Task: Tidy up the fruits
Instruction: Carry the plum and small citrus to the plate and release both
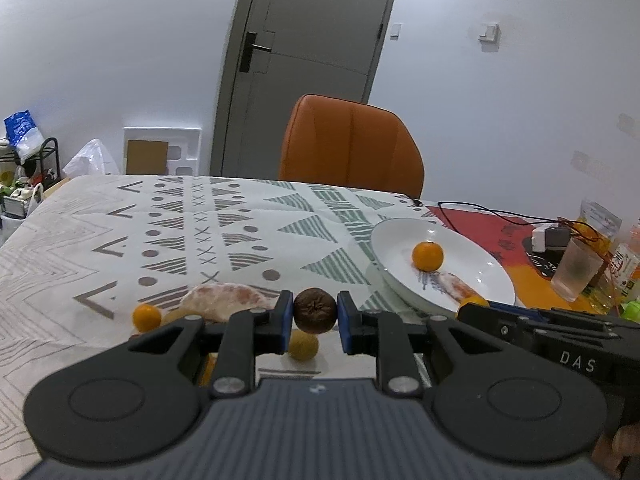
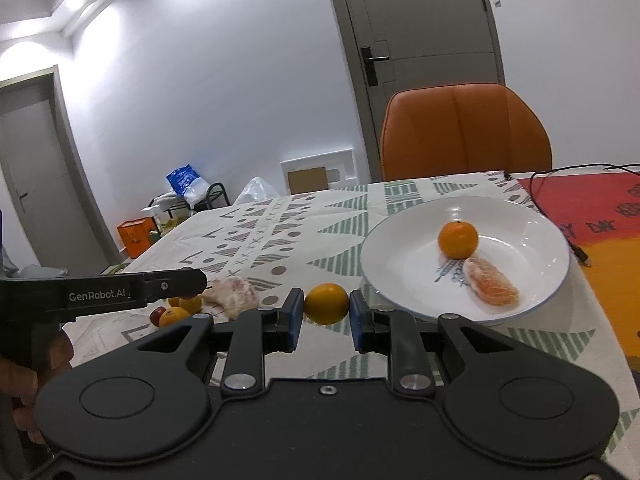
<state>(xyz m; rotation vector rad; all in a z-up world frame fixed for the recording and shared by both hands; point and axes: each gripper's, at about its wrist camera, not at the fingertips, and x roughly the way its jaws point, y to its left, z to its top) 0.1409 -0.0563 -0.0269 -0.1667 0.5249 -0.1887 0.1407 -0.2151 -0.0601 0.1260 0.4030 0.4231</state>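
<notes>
The left gripper is clamped on a wrinkled brown fruit, its blue pads pressed to both sides, lifted above the patterned tablecloth; the right gripper grips a small orange between narrowly set jaws; beyond it the white plate holds a whole orange touching a peeled segment; left of the grippers lie another peeled piece, a yellowish fruit and small loose oranges.

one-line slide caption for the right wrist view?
Right tool grips an orange beside a white plate already holding an orange and a peeled segment.
</notes>
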